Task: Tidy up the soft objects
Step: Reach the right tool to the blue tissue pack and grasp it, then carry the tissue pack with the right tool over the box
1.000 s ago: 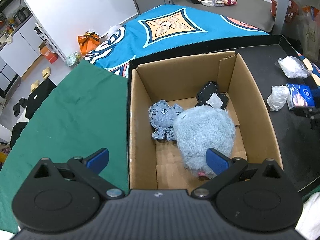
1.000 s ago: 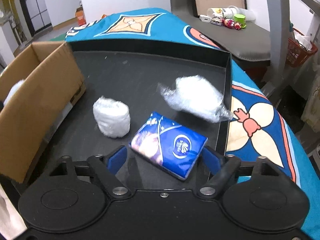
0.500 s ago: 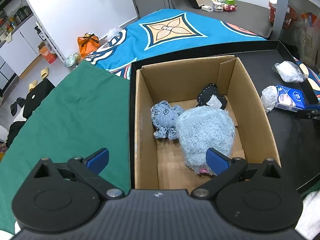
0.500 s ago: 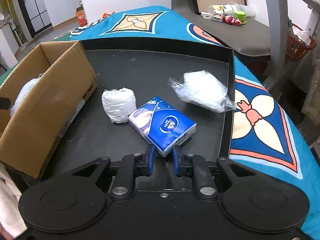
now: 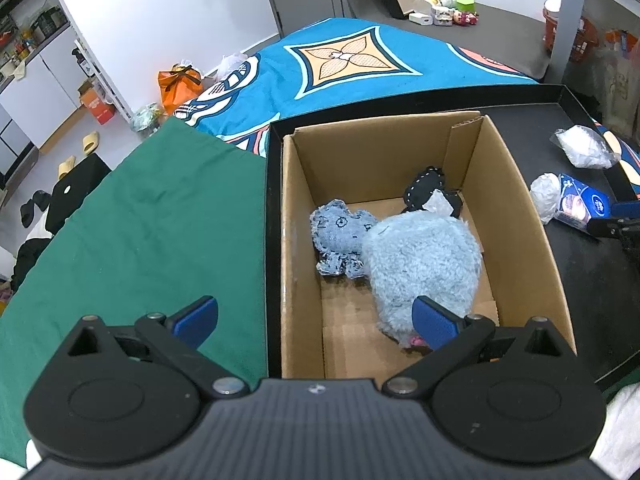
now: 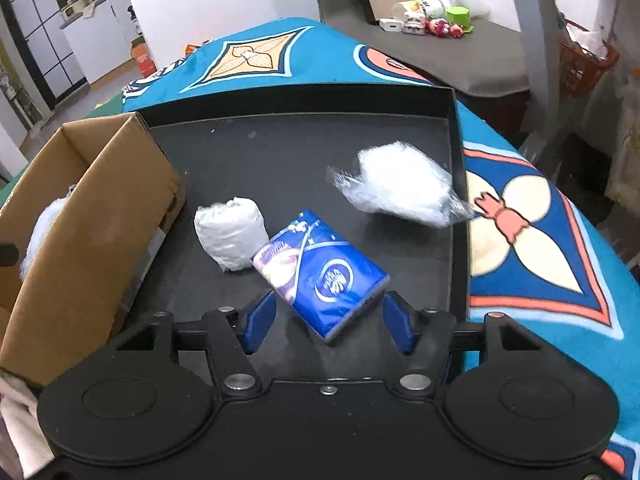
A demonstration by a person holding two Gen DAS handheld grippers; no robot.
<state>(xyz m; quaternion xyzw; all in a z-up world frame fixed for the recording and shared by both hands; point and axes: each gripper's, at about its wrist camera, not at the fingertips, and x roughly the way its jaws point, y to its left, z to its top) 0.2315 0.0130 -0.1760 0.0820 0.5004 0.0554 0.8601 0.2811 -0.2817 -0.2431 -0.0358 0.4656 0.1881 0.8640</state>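
Observation:
A cardboard box (image 5: 520, 216) holds a fluffy light-blue plush (image 5: 424, 256), a denim plush (image 5: 340, 236) and a black stitched plush (image 5: 428, 188). My left gripper (image 5: 314, 318) hovers open over the box's near left corner with nothing between its fingers. To the right of the box, a blue tissue pack (image 6: 324, 276) lies on the black tray (image 6: 288, 152). My right gripper (image 6: 328, 322) straddles the pack's near end. Its jaws are opening, and a little gap shows at each pad. A white wrapped roll (image 6: 230, 232) touches the pack's far left side.
A clear bag of white stuffing (image 6: 400, 188) lies by the tray's right rim. The box (image 6: 92, 216) stands at the tray's left. A green cloth (image 5: 140, 240) covers the surface left of the box, with a blue patterned cloth (image 6: 532, 240) beyond and to the right.
The right gripper's jaws were wide, shut empty just short of the tissue pack, and now stand apart again around its near end. The pack has turned and shifted slightly. The left gripper has barely moved.

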